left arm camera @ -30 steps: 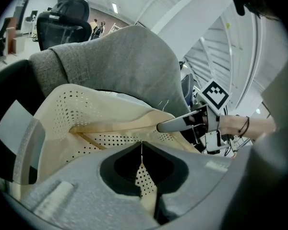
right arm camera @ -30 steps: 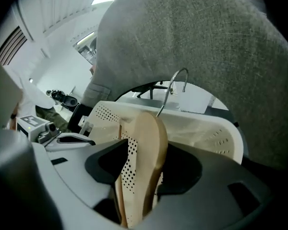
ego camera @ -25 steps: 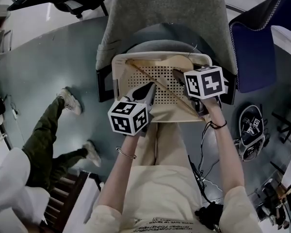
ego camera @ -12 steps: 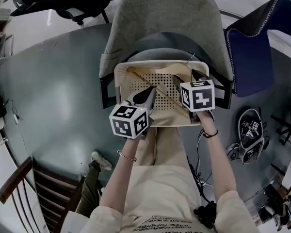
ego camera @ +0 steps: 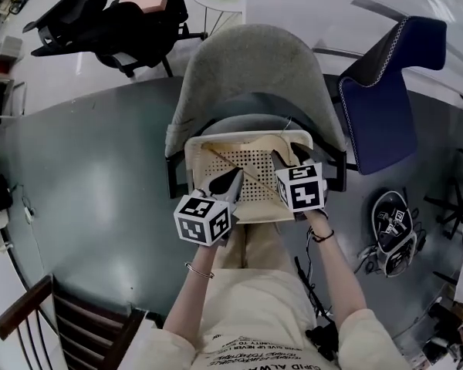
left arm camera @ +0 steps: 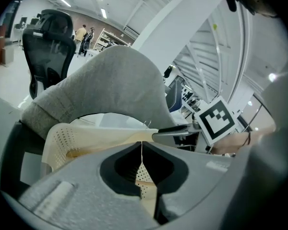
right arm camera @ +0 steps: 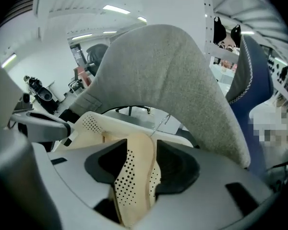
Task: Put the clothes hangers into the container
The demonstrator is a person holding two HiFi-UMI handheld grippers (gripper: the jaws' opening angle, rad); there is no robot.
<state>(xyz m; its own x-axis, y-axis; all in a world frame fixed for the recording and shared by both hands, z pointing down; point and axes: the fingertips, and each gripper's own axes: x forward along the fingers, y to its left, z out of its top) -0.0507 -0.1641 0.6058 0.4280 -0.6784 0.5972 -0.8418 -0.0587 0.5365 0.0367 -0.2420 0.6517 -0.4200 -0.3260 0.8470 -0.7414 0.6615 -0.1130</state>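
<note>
A cream perforated container (ego camera: 194,160) sits on the seat of a grey chair (ego camera: 251,68). Wooden clothes hangers (ego camera: 251,140) lie inside it, one bar slanting across the floor and a wire hook (ego camera: 287,122) poking up at the back. My left gripper (ego camera: 230,182) is at the container's near left edge, its jaws shut on the thin wall (left arm camera: 143,180). My right gripper (ego camera: 282,160) is at the near right edge. Its jaws are closing, with the perforated rim (right arm camera: 134,176) filling the gap between the pads. The hook (right arm camera: 162,122) shows beyond it.
A blue chair (ego camera: 386,99) stands right of the grey one and a black office chair (ego camera: 108,21) at the far left. A round black device (ego camera: 392,220) with cables lies on the floor at right. A dark wooden chair back (ego camera: 54,322) is at the lower left.
Both grippers stay on the container's near edge; the right one has shifted slightly left. The legs of a person at the left have gone from view. The head view has tilted further out.
</note>
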